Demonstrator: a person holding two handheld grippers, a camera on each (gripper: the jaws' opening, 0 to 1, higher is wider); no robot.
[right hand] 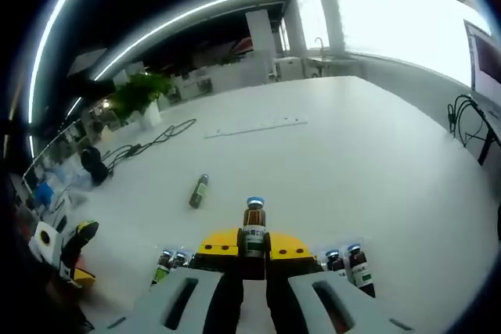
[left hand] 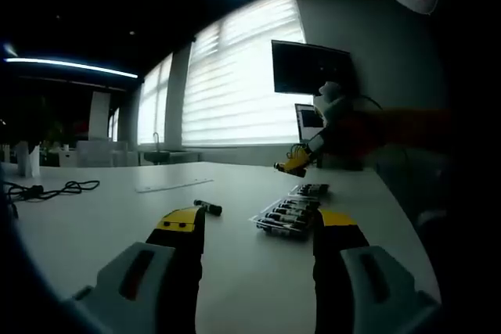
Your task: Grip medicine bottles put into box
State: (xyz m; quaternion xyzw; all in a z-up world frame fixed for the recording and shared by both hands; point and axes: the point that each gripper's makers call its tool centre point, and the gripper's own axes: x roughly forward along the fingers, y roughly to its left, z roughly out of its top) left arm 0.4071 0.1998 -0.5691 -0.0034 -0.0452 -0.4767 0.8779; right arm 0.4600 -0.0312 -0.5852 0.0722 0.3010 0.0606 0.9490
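- Between my right gripper (right hand: 253,260) fingers, one upright brown medicine bottle (right hand: 253,232) sits clamped; its label is unreadable.
- My left gripper (left hand: 258,232) fingers stand apart above the counter (left hand: 117,209), near the box (left hand: 291,215) of bottles.

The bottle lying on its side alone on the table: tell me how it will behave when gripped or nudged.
The lone bottle lies on its side on the smooth white table, so a nudge would probably roll it. It looks small and round, likely light, and could slip between jaws. If it is brown glass like the bottle in the right gripper, hard squeezing may be risky.
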